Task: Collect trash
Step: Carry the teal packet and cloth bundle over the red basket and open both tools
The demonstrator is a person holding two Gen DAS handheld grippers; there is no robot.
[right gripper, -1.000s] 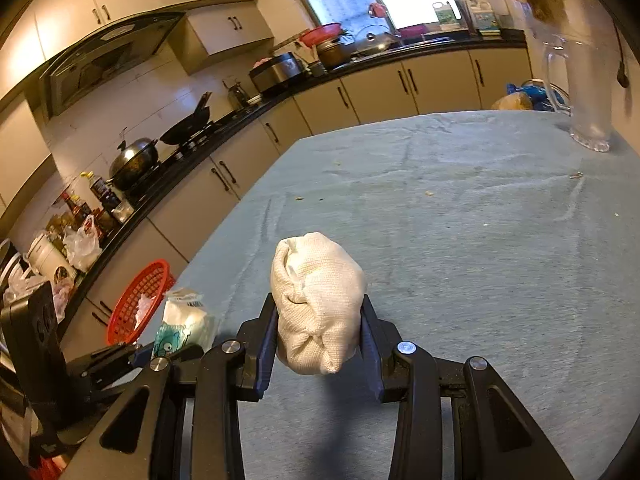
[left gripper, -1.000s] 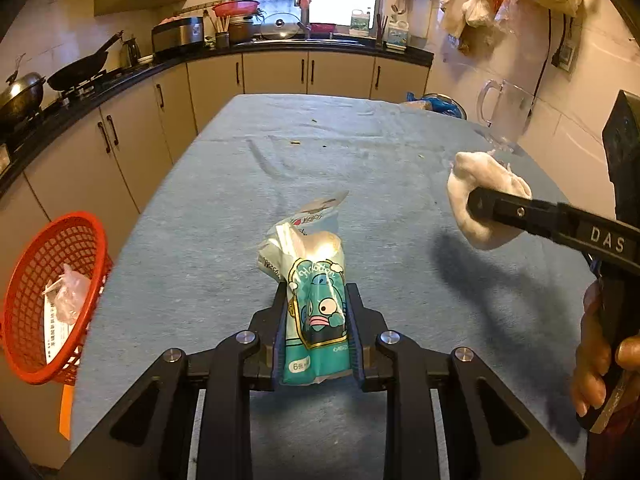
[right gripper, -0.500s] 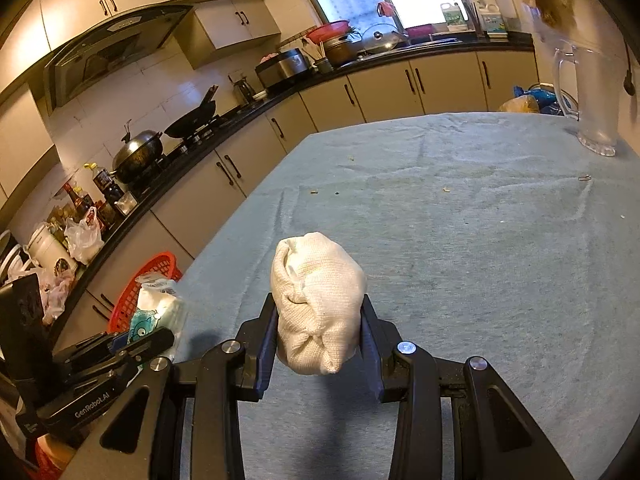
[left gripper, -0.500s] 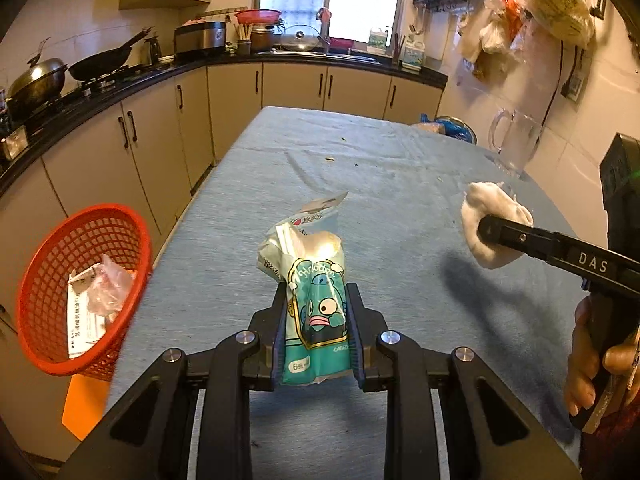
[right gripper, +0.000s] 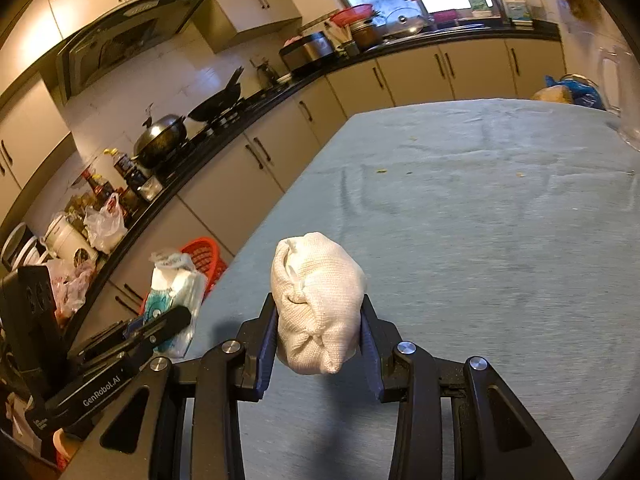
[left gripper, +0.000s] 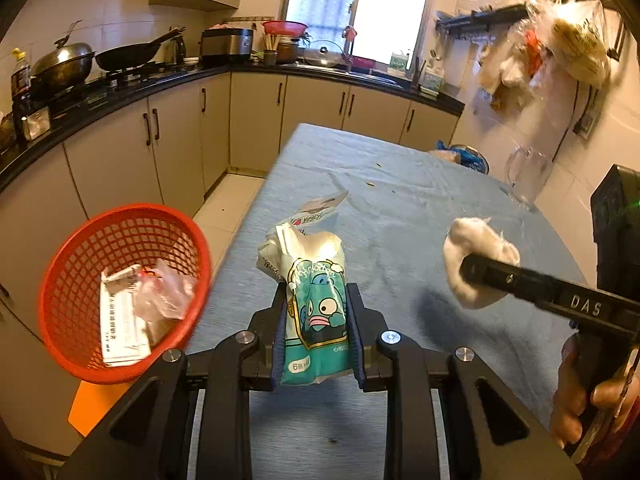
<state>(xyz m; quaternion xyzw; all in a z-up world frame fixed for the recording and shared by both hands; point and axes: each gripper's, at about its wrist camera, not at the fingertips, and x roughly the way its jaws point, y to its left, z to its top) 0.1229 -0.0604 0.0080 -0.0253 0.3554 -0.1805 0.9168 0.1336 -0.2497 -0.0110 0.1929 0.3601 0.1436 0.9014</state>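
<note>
left gripper (left gripper: 318, 320) clamps a teal wrapper (left gripper: 316, 312) beside the red basket (left gripper: 120, 292); right gripper (right gripper: 319, 324) clamps a white wad (right gripper: 318, 304) farther from it.

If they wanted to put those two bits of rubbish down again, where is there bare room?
Most of the blue tablecloth is bare, from the teal packet and white wad to the glass jug and blue bag at the far end. The red basket holds litter; the counter is crowded.
</note>
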